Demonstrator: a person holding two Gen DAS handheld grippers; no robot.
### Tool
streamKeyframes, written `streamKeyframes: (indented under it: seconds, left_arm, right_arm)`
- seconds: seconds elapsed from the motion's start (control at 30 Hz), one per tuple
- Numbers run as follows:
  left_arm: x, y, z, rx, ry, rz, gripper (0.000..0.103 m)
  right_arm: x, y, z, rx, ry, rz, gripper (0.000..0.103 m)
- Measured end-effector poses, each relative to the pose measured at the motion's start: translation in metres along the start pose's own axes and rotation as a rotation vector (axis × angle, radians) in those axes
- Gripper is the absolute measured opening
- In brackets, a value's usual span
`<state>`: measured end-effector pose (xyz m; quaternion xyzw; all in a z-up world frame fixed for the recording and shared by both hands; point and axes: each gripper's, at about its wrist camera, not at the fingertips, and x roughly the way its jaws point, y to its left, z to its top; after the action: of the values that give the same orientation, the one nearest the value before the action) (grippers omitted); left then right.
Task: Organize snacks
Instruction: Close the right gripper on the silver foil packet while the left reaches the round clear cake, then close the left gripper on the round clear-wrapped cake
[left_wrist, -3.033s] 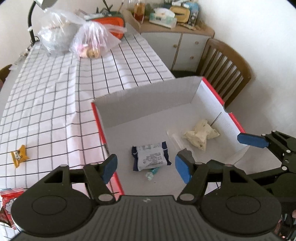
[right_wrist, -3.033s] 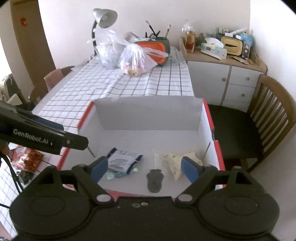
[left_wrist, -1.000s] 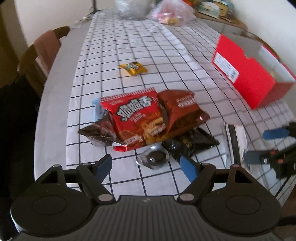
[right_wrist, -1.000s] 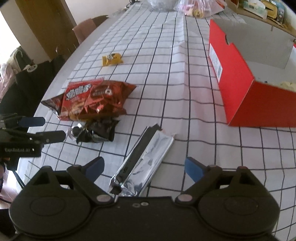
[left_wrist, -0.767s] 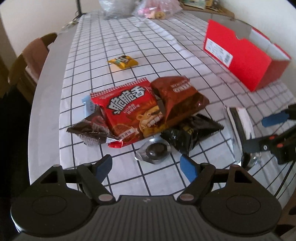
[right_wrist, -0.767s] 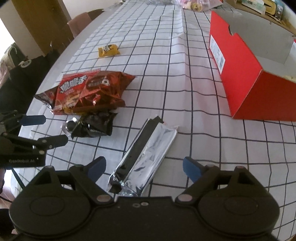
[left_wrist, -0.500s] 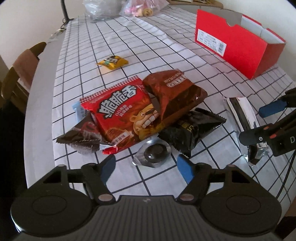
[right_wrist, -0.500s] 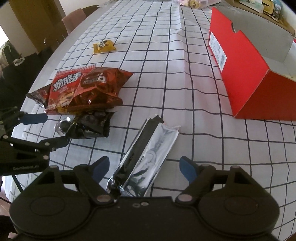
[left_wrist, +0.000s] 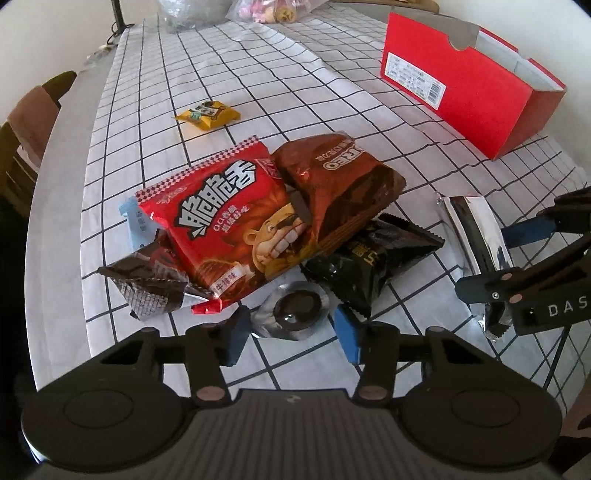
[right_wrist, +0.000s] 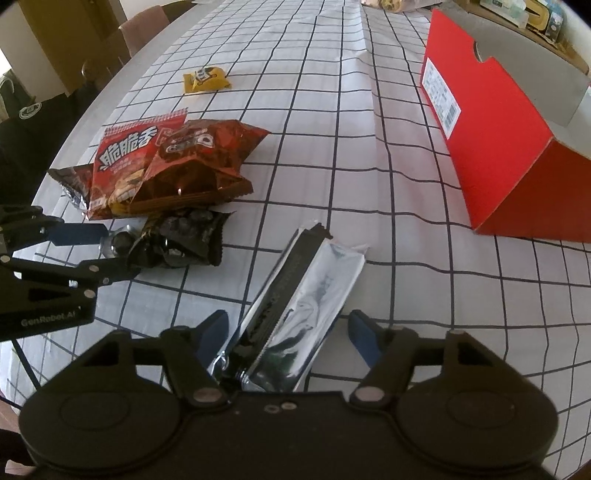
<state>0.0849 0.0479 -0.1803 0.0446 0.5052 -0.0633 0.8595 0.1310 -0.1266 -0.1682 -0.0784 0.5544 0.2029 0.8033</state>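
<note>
A small round dark cookie in a clear wrapper (left_wrist: 295, 310) lies on the checked tablecloth between the fingers of my left gripper (left_wrist: 291, 332). Its jaws are closing, the pads right at the wrapper's edges and not pressing. A long silver snack packet (right_wrist: 295, 295) lies lengthwise between the fingers of my right gripper (right_wrist: 288, 336). Those jaws are closing too, with a gap on the right side. In the left wrist view the right gripper (left_wrist: 498, 258) straddles the same silver packet (left_wrist: 476, 229). The red shoebox (right_wrist: 491, 122) stands open at the right.
Just behind the cookie is a heap: a red snack bag (left_wrist: 221, 218), a brown Oreo bag (left_wrist: 340, 184), a black packet (left_wrist: 369, 266) and a dark foil packet (left_wrist: 147, 284). A yellow packet (left_wrist: 207, 114) lies farther back. The table edge and a chair (left_wrist: 26, 122) are left.
Three seconds ago both grippers hung over the open box. Over the last second each sank a little toward its packet, and both pairs of jaws narrowed around them.
</note>
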Motion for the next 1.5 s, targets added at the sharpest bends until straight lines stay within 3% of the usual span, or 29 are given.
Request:
streamKeyframes:
  seconds: [0.1,0.23,0.3,0.43,0.57,0.87,0.97,1.0,1.07,1.37,1.5]
  left_arm:
    - [-0.001,0.001,0.000,-0.020,0.004,0.001,0.042]
    - [-0.004,-0.001,-0.003,-0.033,0.002,0.014,0.036]
    - [-0.005,-0.001,-0.004,-0.049,0.005,0.014,0.032]
    - [-0.008,0.001,-0.005,-0.096,0.013,0.009,0.013]
    - [-0.011,0.002,-0.009,-0.140,0.023,0.001,0.013]
    - [-0.015,0.003,-0.014,-0.199,0.015,-0.008,0.017]
    - [-0.012,0.003,-0.011,-0.213,0.013,-0.004,0.035]
    - [-0.012,0.003,-0.010,-0.212,0.012,0.002,0.049]
    - [-0.011,0.001,-0.007,-0.203,-0.004,0.012,0.062]
    - [0.003,0.000,0.008,-0.206,-0.002,0.040,0.060]
    - [0.003,-0.003,0.009,-0.182,-0.009,0.055,0.046]
  right_arm:
    - [-0.002,-0.001,0.000,-0.001,-0.007,0.000,0.053]
    - [-0.006,-0.004,-0.004,0.009,-0.019,0.009,0.045]
    - [-0.007,-0.007,-0.006,0.026,-0.022,0.016,0.044]
    - [-0.011,-0.013,-0.011,0.047,-0.030,0.023,0.044]
    - [-0.017,-0.018,-0.014,0.059,-0.037,0.035,0.043]
    - [-0.020,-0.025,-0.020,0.075,-0.039,0.058,0.043]
    - [-0.020,-0.026,-0.021,0.075,-0.039,0.063,0.044]
    - [-0.020,-0.027,-0.021,0.075,-0.038,0.064,0.044]
    - [-0.020,-0.027,-0.021,0.076,-0.037,0.065,0.044]
    - [-0.021,-0.030,-0.022,0.085,-0.037,0.061,0.044]
    - [-0.021,-0.030,-0.022,0.086,-0.038,0.060,0.044]
